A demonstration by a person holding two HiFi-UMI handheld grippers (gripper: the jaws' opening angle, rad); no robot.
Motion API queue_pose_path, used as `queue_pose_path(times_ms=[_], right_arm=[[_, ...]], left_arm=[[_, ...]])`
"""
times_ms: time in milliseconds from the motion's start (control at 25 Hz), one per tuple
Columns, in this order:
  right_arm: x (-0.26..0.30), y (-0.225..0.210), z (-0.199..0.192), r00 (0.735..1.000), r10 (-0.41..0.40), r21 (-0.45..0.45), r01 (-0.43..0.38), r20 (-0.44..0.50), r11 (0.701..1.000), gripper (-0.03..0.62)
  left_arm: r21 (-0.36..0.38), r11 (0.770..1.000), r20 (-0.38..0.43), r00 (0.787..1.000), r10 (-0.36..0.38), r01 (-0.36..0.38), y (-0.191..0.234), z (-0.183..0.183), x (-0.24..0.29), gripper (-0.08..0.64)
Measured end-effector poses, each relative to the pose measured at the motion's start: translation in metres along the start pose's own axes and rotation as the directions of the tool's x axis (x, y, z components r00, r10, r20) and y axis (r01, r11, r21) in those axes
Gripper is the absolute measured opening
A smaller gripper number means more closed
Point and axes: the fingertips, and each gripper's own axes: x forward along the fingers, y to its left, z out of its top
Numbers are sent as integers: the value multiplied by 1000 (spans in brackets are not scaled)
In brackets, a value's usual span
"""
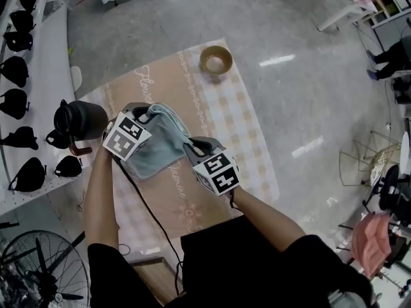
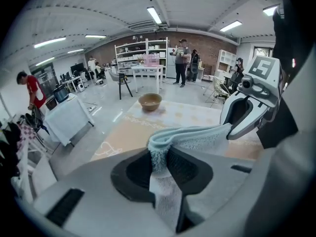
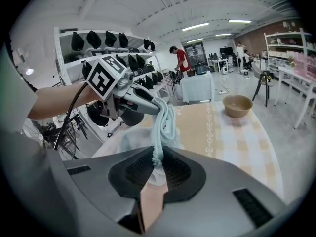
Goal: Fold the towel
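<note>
Head view: pale blue towel [image 1: 157, 145] pinched at two edges and sagging between both grippers over the checked mat [image 1: 241, 127].
Left gripper view: clamped almost closed with the left gripper [image 2: 159, 163] on a bunched towel edge, terry pile squeezed between the black pads, with the cloth stretched ahead and right of the jaws to the other gripper. Right gripper view: the same hold with the right gripper [image 3: 157, 168], parted only by the thickness of the fabric, with the folds rising ahead of the jaws and slightly left, up to the left gripper's tips. Farther ahead of both pairs of jaws, on the mat: a brown bowl [image 1: 216, 60]. Out past the left gripper, off the mat: a black kettle [image 1: 80, 120].
</note>
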Motion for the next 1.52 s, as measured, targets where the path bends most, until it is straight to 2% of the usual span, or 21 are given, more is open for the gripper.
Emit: queue_pose_path(times_ms=[440,880,1040,1160,1360,1520], right_arm=[[22,82,-6,989,141,-97,-145,-44,985,51],[44,142,-9,971,220,-189,-234,-90,954,51],[55,158,-16,965,234,-229,-255,-116,939,51],[64,164,-28,961,232,-250,-264,-150,932,51],[74,168,-42,956,230,-244,-271,-183,931,51],[85,172,-51,953,224,-256,-273,-206,927,51]], left_arm=[[-117,985,-3,992,125,-125,-3,-68,-60,83],[-212,958,-5,981,194,-191,0,-119,-86,83],[-264,944,15,978,210,-198,0,-129,-90,87],[-298,934,13,977,211,-198,-5,-141,-88,120],[-276,930,-17,969,246,-241,-8,-164,-84,123],[-303,920,-9,966,258,-248,-4,-172,-83,123]])
